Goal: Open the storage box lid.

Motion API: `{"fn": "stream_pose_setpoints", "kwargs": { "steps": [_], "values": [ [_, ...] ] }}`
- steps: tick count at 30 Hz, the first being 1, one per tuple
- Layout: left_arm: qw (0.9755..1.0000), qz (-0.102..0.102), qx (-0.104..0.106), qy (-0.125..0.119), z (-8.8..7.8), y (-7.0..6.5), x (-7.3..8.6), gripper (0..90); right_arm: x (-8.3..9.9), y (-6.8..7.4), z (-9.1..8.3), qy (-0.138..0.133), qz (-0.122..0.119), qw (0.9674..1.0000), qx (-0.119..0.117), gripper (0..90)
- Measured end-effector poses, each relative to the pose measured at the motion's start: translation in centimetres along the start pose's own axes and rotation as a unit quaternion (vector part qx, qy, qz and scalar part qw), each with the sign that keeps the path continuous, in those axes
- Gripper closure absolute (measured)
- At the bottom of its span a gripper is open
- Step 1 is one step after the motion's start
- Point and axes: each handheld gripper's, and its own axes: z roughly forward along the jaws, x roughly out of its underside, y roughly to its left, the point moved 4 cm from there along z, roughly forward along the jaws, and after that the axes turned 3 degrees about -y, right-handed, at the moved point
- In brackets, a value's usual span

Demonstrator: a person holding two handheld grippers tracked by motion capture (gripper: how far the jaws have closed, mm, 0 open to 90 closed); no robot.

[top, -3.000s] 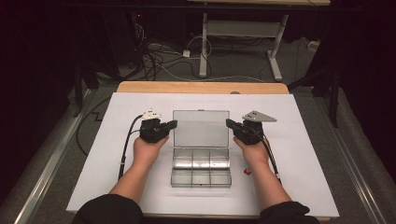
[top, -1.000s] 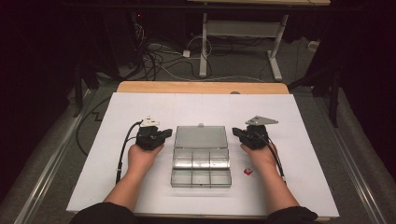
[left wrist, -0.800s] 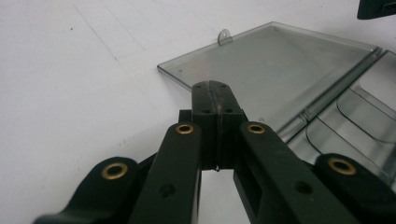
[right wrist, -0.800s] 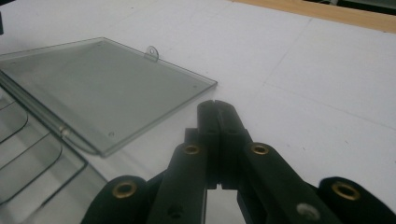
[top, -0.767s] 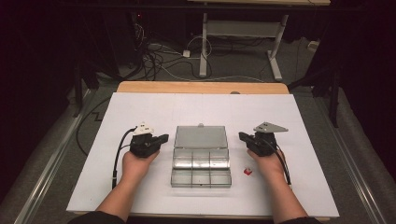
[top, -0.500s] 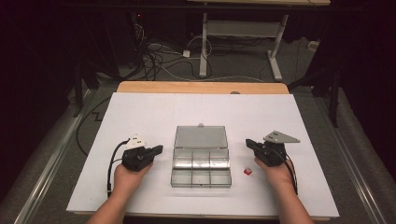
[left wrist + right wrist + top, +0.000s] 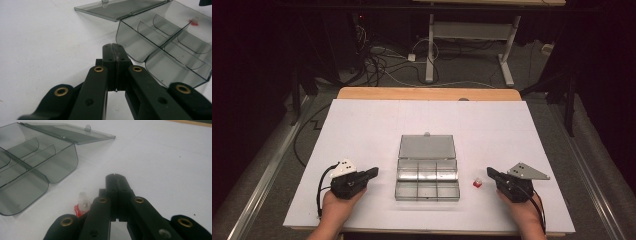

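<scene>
A clear grey compartment box lies open in the middle of the white table, its lid folded flat behind it. Its compartments look empty in the left gripper view and the right gripper view. A small red and clear piece lies on the table just right of the box, beside my right gripper's jaws. My left gripper rests shut to the left of the box, jaws pressed together with nothing between. My right gripper is shut too, empty, right of the small piece.
The white sheet covers the table, with a wooden edge at the far side. Cables and desk legs lie on the floor beyond. A cable trails from the left gripper near the front edge.
Both hands have drawn back toward the front edge and outward, away from the box. The box lid, propped up three seconds ago, lies flat now. The small red piece shows uncovered.
</scene>
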Motion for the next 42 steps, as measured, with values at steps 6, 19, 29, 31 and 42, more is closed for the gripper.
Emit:
{"fn": "stream_pose_setpoints", "kwargs": {
  "steps": [6, 19, 29, 31, 42],
  "values": [
    [0.9999, 0.007, 0.006, 0.008, 0.53, -0.24, 0.18, 84.4, 0.01, -0.09, 0.17, -0.001, -0.003, 1.0000, 0.006, 89.7],
    [0.9999, 0.010, -0.005, 0.005, 0.71, 0.02, 0.06, 50.6, 0.13, -0.50, 0.09, 0.000, 0.009, 0.9999, 0.015, 64.7],
    [0.9998, 0.017, -0.013, 0.005, 0.73, 0.00, 0.09, 26.1, 0.05, -0.77, -0.11, 0.003, 0.017, 0.9998, 0.003, 34.1],
    [0.9997, 0.017, -0.015, 0.004, 0.74, 0.02, 0.08, 22.2, 0.06, -0.76, -0.24, 0.002, 0.019, 0.9998, 0.004, 28.6],
    [0.9996, 0.018, -0.015, 0.018, 1.08, 0.06, -0.02, 0.0, -0.09, -0.84, -0.12, 0.001, 0.022, 0.9997, 0.009, 0.6]
  ]
}}
